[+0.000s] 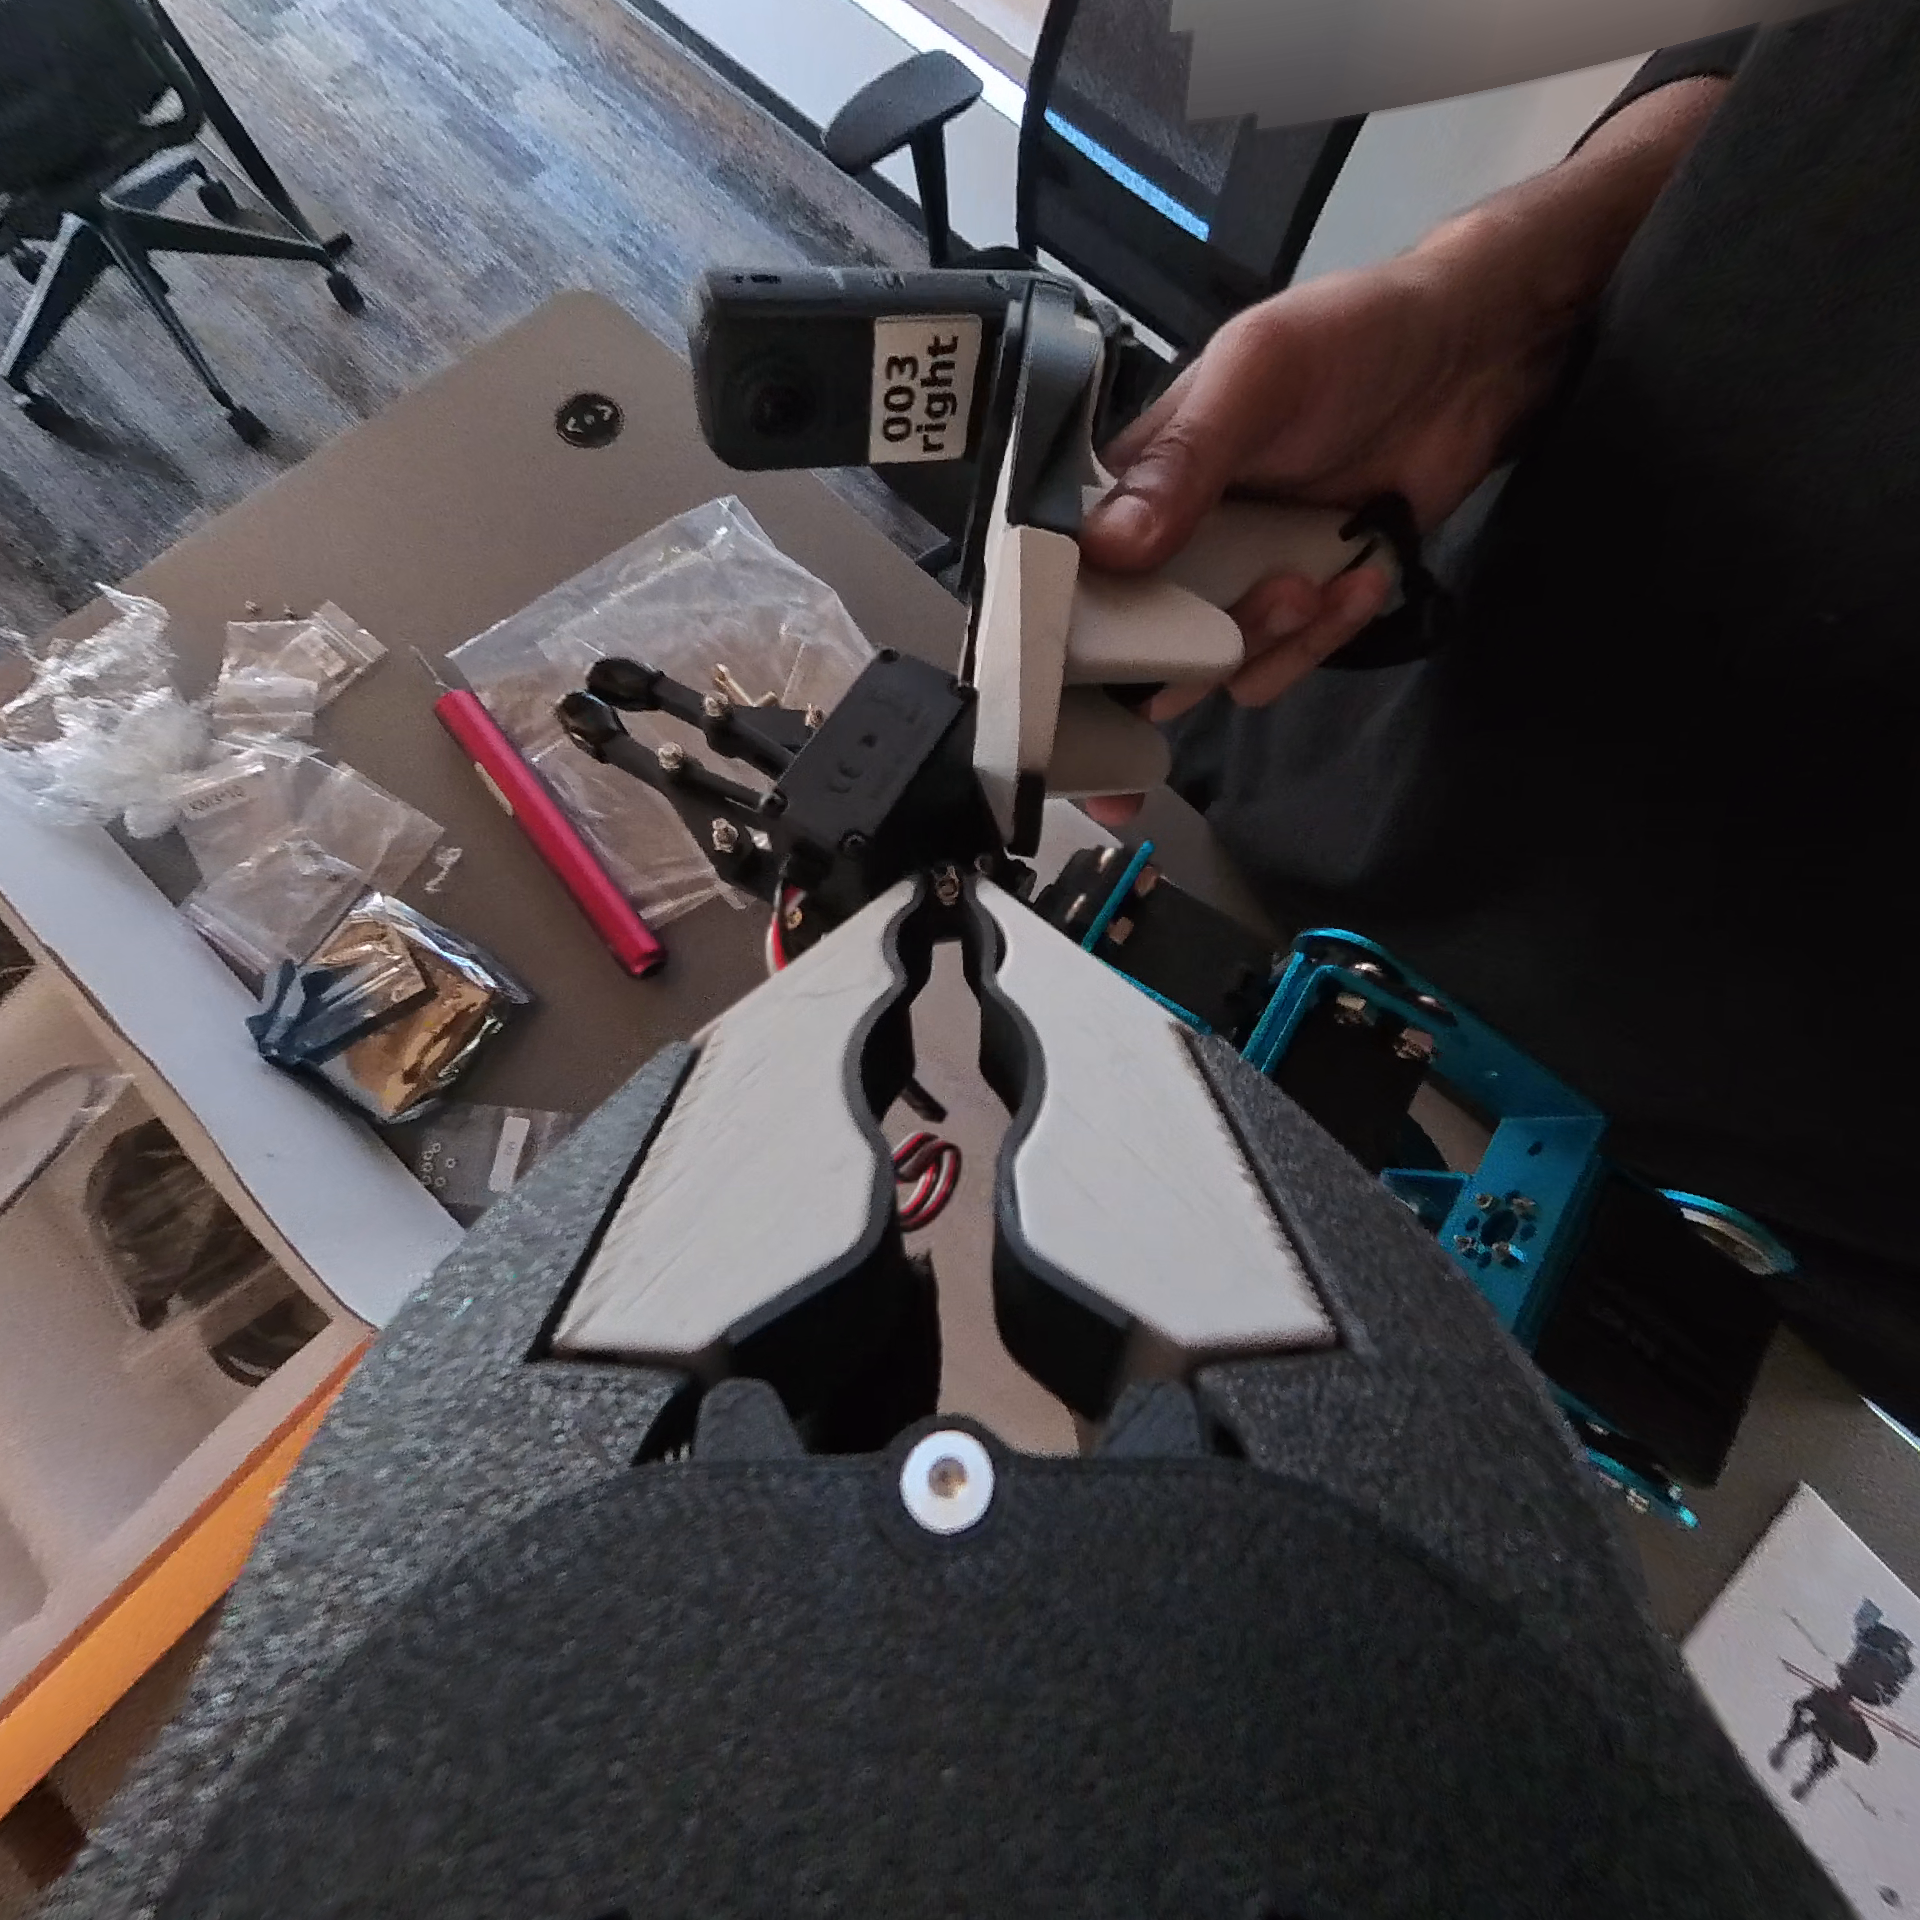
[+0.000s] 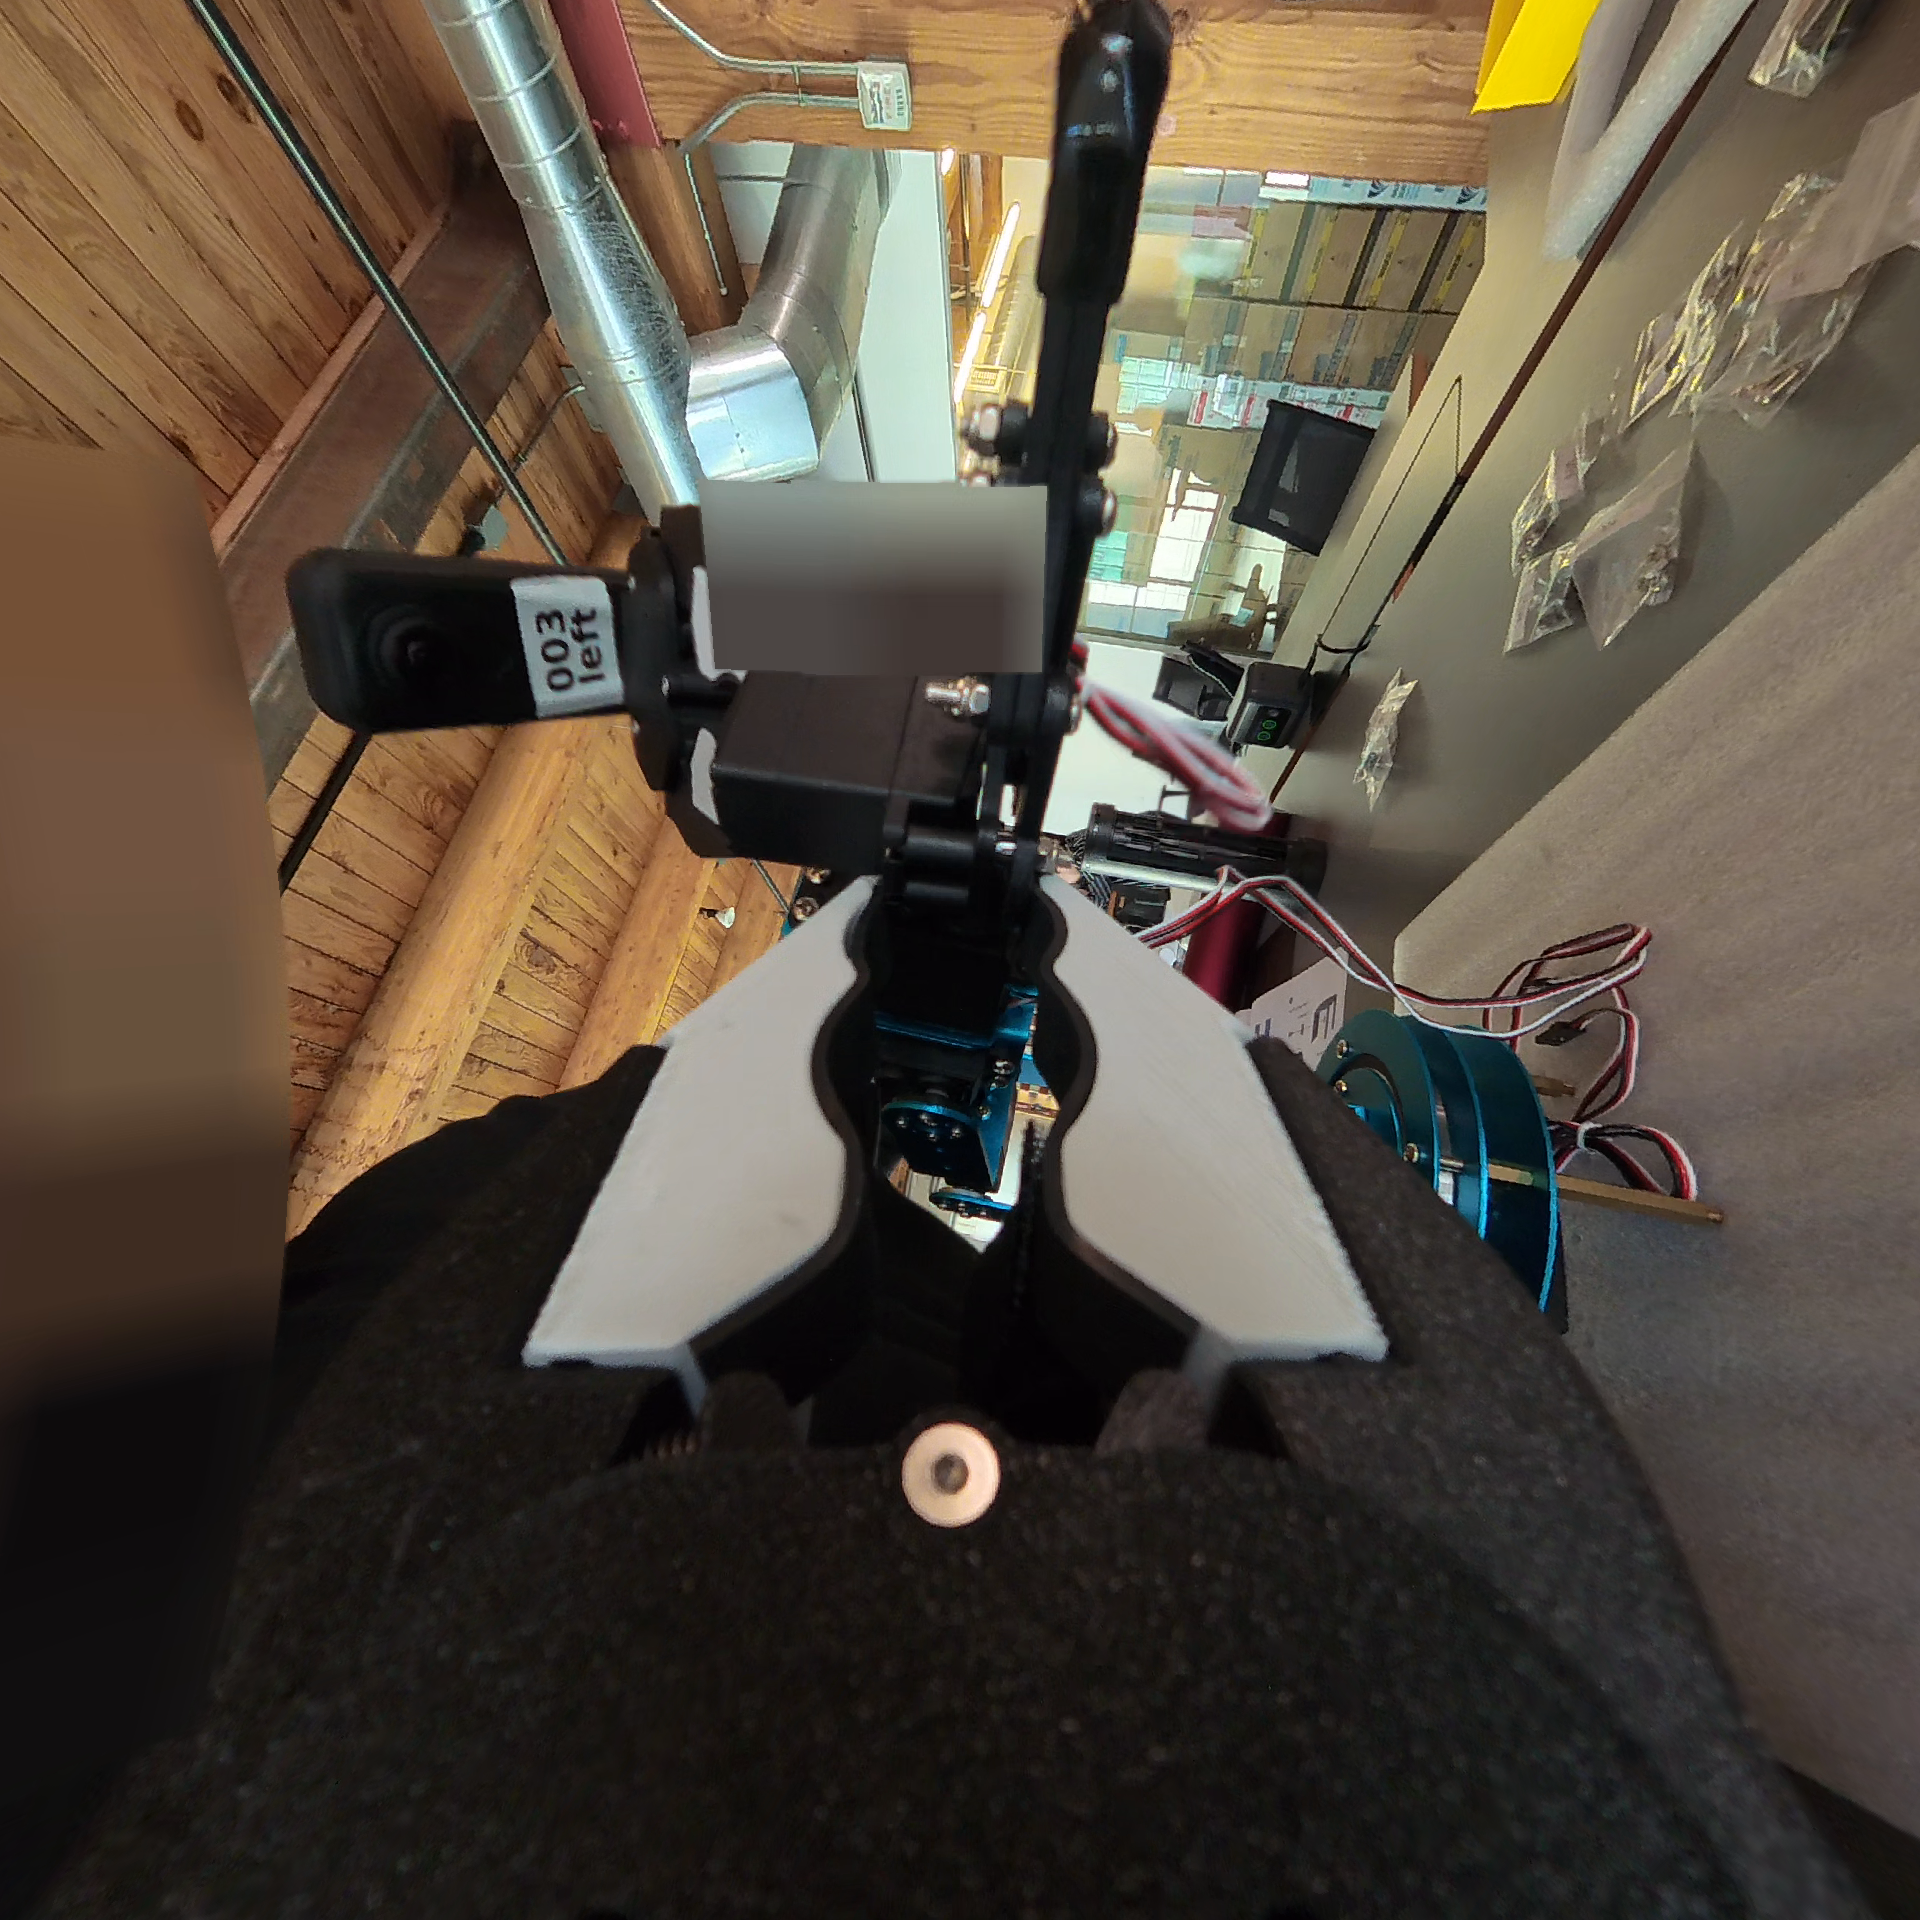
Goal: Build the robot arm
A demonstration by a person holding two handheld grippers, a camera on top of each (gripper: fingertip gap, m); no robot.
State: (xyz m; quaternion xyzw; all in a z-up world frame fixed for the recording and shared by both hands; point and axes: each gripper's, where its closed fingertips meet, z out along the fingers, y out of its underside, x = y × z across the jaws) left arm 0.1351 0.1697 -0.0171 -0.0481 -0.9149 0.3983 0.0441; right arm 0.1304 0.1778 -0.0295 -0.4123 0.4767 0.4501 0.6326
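While both grip it from two sides, likely to steady it off the worktop [image 1: 416, 499], the left claw [image 1: 951, 883] is pinched together under the black servo pincer [image 1: 831, 758] and the right claw [image 2: 956, 899] is clamped on its bracket. Left wrist view adds the blue arm frame [image 1: 1455, 1091], red tool [image 1: 545, 831] and hardware bags [image 1: 665, 613]. Only the right wrist view shows the blue turntable base [image 2: 1455, 1143] and ceiling ducts [image 2: 582, 260].

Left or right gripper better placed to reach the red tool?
Left, probably: the red tool lies just left of the left gripper; the right gripper sits beyond the black servo claw both clamp.
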